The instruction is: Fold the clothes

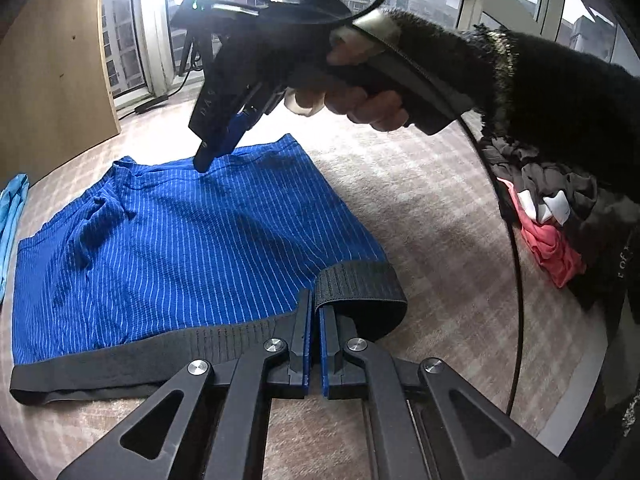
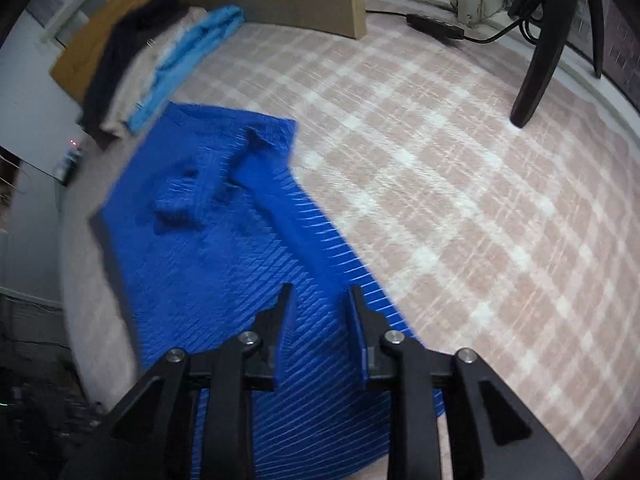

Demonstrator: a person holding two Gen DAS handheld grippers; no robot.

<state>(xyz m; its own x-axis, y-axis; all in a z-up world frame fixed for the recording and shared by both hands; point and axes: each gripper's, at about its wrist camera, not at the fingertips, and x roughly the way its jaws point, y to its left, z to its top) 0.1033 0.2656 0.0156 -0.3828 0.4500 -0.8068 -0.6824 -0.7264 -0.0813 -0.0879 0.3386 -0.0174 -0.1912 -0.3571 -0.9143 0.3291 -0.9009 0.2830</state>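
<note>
A: Left wrist view: left gripper [image 1: 315, 312] angled steeply down, jaws closed tight on the black waistband [image 1: 360, 284] of the blue striped shorts [image 1: 180, 248]. The band is folded up into a loop at the pinch.

B: Where are the shorts?

A: Spread flat on the pink checked bed cover [image 1: 420, 220]. Right hand [image 1: 352, 92] in a dark fuzzy sleeve [image 1: 540, 96] holds the right gripper [image 1: 208, 156] tilted down, tips at the far hem of the shorts. Can't tell from here whether they touch.

B: Right wrist view?

A: Blurred. Right gripper [image 2: 318, 300] points down over the blue fabric [image 2: 240, 240], jaws partly apart, nothing pinched; cloth lies below and between them. Pale blue garment [image 2: 188, 52] and a dark one [image 2: 120, 56] lie near the far edge of the bed.
</note>
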